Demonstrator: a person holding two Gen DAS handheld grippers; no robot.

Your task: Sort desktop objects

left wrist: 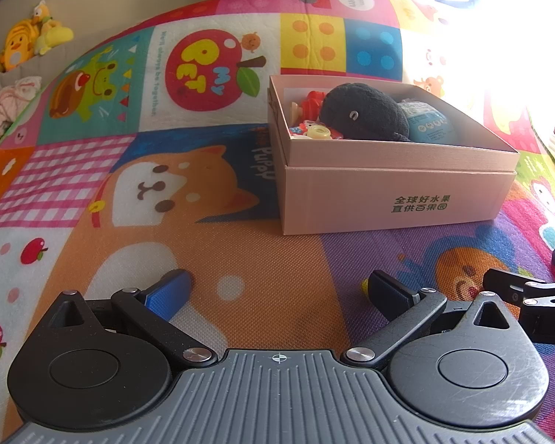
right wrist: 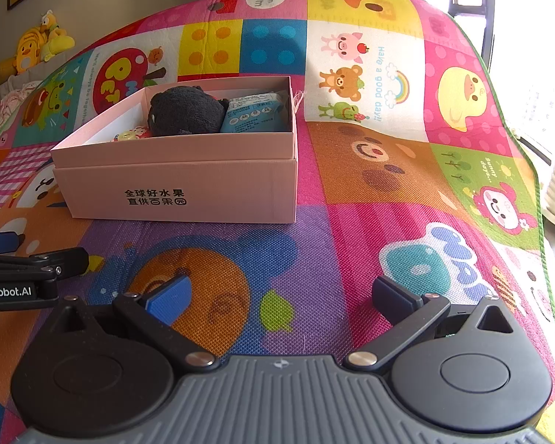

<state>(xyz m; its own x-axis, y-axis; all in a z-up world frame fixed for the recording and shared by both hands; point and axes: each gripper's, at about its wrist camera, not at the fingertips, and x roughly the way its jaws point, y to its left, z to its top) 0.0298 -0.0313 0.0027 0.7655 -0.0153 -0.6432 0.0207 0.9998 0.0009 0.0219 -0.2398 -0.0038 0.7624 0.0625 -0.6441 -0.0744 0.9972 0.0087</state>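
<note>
Only from left wrist, red toy shows w/ plush in box

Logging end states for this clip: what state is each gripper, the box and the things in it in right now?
Left gripper: open, empty, low over the mat.
Right gripper: open, empty, low over the mat.
Pink box: uncovered, upright on the mat.
Dark plush toy: lying inside the box.
Blue packet: inside, beside the plush.
Small toys: piled at the box's left end.
</note>
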